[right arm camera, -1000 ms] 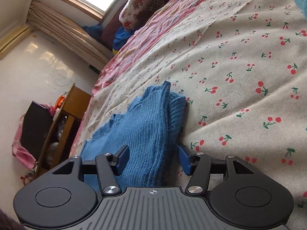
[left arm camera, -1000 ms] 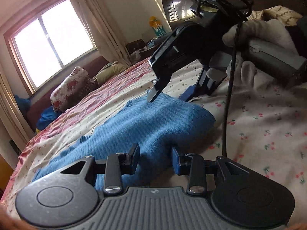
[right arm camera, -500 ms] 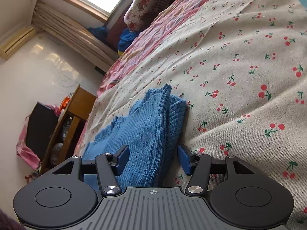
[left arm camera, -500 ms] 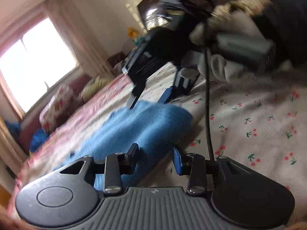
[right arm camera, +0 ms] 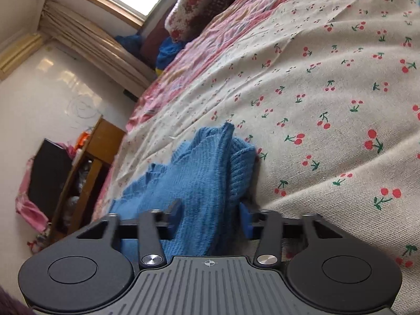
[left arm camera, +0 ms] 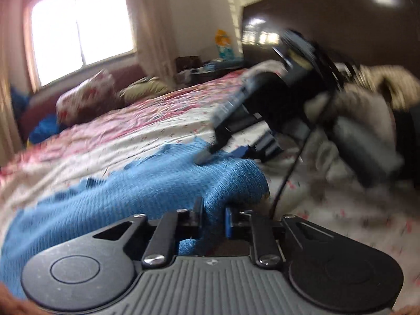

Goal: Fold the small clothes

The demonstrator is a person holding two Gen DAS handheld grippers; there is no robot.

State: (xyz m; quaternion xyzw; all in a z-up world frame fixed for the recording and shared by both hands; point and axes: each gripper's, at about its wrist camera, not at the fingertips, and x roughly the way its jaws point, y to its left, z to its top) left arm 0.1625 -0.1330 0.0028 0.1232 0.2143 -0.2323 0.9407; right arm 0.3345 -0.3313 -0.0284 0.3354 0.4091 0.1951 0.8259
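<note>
A blue knitted garment lies partly folded on a bed with a cherry-print sheet. My left gripper is shut on a fold of its near edge. The garment also shows in the right wrist view. My right gripper is open, its jaws on either side of the garment's bunched edge. The right gripper also appears in the left wrist view, blurred, its fingers resting on the garment's far side.
A floral pillow and blue bedding lie at the bed's far end under a window. A wooden cabinet stands beside the bed. A dark headboard and beige bedding are at the right.
My left gripper has closed on the garment's near edge and lifted it slightly. The right gripper has stayed open around the other edge, moving a little closer.
</note>
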